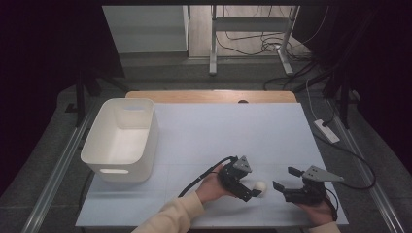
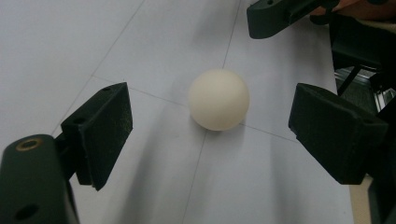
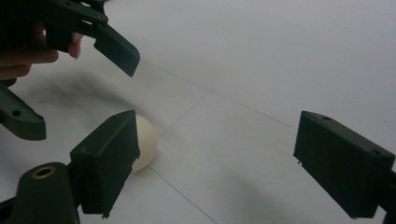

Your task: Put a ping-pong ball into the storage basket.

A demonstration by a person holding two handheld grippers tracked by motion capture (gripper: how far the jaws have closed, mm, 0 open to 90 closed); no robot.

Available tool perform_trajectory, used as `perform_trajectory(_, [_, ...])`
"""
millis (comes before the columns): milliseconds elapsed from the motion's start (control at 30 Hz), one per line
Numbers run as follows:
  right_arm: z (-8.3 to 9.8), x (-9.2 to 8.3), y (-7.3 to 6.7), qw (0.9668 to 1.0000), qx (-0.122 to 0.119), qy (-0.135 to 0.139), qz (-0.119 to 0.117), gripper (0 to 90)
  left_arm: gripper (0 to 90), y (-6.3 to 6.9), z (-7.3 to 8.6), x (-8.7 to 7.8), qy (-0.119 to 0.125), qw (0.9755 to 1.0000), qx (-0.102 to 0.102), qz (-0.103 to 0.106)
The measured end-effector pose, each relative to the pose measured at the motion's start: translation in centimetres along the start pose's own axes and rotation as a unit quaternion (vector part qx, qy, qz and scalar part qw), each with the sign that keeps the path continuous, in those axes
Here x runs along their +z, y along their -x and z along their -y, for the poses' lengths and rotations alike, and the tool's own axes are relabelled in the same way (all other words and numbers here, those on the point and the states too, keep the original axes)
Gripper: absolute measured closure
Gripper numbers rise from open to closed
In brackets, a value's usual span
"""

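A small cream ball is seen resting on the pale sheet that covers the table, near the sheet's front edge and right of its middle. The left gripper is brought up around the ball: in the left gripper view both black jaws are spread wide, one to each side, with clear gaps between pads and ball. Nothing is pinched yet. In the high view the left gripper is held low at the ball, tilted toward the right.

The right gripper is held just beside, to the ball's right, also spread, with nothing between its jaws; the ball is partly hidden behind one of its pads in the right gripper view. In the high view the right gripper is seen close to the front right corner of the sheet.

A white bin stands at the sheet's left edge, well apart from the ball, and looks empty.

Step judged: approach done, grasp about to be made by the left gripper. The next move calls for the jaws to be centred on the ball's widest part and closed gently, since a round, smooth ball is likely to roll or squirt out if caught off centre. A lift and a carry leftward to the bin would probably follow.
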State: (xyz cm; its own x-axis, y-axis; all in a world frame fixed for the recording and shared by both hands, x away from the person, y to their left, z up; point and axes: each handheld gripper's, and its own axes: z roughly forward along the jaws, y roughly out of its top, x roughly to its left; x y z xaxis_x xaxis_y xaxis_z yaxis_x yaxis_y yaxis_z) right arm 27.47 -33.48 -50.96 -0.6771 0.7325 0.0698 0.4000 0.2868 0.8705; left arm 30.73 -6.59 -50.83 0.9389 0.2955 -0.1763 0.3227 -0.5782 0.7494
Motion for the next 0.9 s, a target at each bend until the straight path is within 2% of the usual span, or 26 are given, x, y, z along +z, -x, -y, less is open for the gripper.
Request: perform_trajectory(900, [0.1,-0.1,0.0,1.0,0.0,0.0,0.0,14.2,14.4,0.4,-0.6,2.9,-0.03,0.9995,0.012,-0.001])
